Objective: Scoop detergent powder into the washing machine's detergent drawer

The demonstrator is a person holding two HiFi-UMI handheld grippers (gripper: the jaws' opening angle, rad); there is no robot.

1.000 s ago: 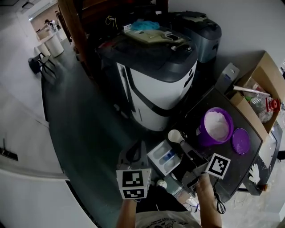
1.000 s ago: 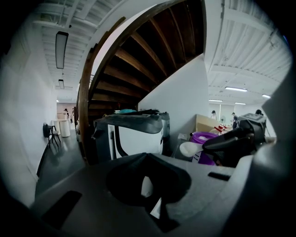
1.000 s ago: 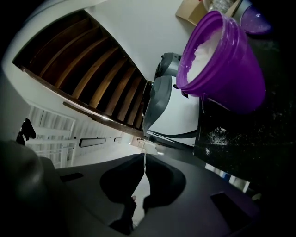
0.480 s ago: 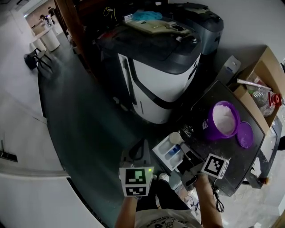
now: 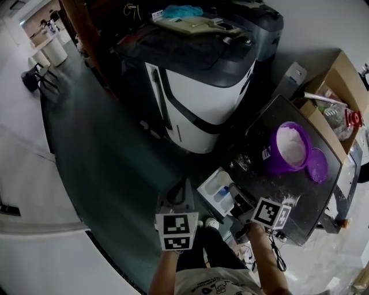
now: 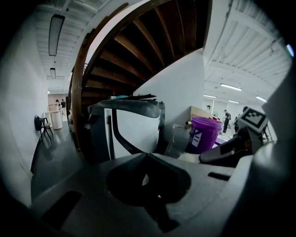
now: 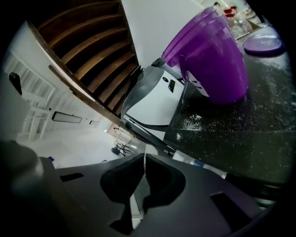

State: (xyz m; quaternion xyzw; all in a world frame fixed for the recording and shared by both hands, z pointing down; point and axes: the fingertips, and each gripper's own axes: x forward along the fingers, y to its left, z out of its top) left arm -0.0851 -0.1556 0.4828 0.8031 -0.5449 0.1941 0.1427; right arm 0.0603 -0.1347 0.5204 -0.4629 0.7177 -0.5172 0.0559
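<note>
at the far left of the head view a dark chair [image 5: 31,78] stands on the grey floor [image 5: 104,173]. the washing machine [image 5: 199,98], white-fronted with a dark lid, stands in the middle, and a teal cloth [image 5: 181,10] lies on its top. below it the left gripper [image 5: 180,193] hangs over the floor, clenched: in the left gripper view its jaws meet with nothing between them. just right of it is the white detergent drawer [image 5: 216,189], with a blue part inside, near the left edge of the dark table [image 5: 311,207]; what bears the drawer i cannot tell. the right gripper [image 5: 234,191] reaches over the drawer's right side. in the right gripper view its jaws press nearly together on a thin pale strip that looks like the scoop handle [image 7: 133,206]; the scoop's bowl i cannot make out. on the table, beyond that gripper, stands the purple tub [image 5: 271,158], open and filled with white detergent powder [image 5: 290,144]. loose powder grains [image 7: 196,121] are scattered on the tabletop near the tub's foot. the purple lid [image 5: 317,165] lies flat just right of the tub. at the far right is an open cardboard box [image 5: 346,75] with bottles inside.
</note>
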